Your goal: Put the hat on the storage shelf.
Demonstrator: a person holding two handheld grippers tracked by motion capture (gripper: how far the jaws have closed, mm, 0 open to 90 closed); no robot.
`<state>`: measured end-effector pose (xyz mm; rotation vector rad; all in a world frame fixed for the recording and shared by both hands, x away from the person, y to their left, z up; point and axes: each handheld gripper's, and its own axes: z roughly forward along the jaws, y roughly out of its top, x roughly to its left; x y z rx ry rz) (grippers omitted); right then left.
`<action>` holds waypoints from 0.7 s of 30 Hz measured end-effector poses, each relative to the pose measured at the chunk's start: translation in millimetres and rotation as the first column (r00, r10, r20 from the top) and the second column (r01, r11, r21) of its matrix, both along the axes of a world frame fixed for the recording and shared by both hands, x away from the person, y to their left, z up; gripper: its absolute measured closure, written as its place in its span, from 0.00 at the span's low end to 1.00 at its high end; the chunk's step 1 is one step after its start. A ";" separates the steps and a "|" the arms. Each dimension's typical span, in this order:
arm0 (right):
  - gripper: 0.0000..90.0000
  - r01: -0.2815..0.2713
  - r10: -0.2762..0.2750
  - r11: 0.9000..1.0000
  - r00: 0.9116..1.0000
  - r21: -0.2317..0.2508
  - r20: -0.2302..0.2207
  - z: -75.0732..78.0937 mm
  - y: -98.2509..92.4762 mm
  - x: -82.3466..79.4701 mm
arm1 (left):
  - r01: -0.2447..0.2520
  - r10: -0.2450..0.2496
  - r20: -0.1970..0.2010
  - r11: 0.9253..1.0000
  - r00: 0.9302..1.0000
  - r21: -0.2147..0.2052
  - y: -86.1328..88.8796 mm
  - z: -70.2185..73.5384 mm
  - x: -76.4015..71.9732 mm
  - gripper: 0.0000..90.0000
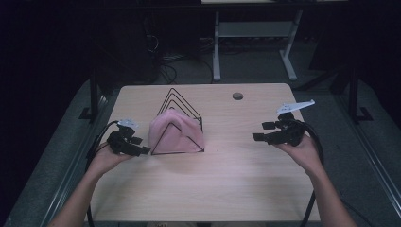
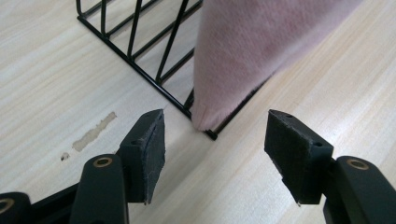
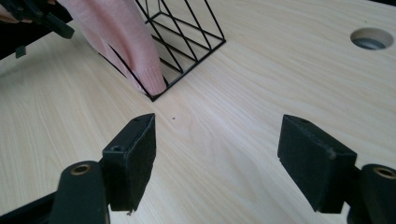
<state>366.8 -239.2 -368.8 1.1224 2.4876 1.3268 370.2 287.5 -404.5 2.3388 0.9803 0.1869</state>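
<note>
Left hand-held gripper is sitting wide and empty just beside the rack corner, pink cloth is draping over the rack mid-desk, right hand-held gripper is hovering wide, empty, well apart.

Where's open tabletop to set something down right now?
Widest bare patch: between the wire rack and the right gripper, running to the near table edge. Bare too behind the rack, beside the round hole. Crowded at left: the left gripper sits by the pink cloth.

Pink cloth draped over black wire rack, mid-table.
</note>
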 end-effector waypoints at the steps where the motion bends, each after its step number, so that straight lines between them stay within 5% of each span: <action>1: 0.30 0.005 -0.005 1.000 1.000 -0.001 -0.007 -2.2 -3.5 -1.9 | -0.002 0.002 -0.001 1.000 1.000 -0.001 0.2 -0.1 -0.9 0.42; 21: 0.28 0.102 -0.102 0.995 0.994 0.008 -0.026 -30.0 -44.4 -42.4 | -0.007 0.007 0.021 1.000 1.000 -0.018 3.3 2.9 -21.6 0.35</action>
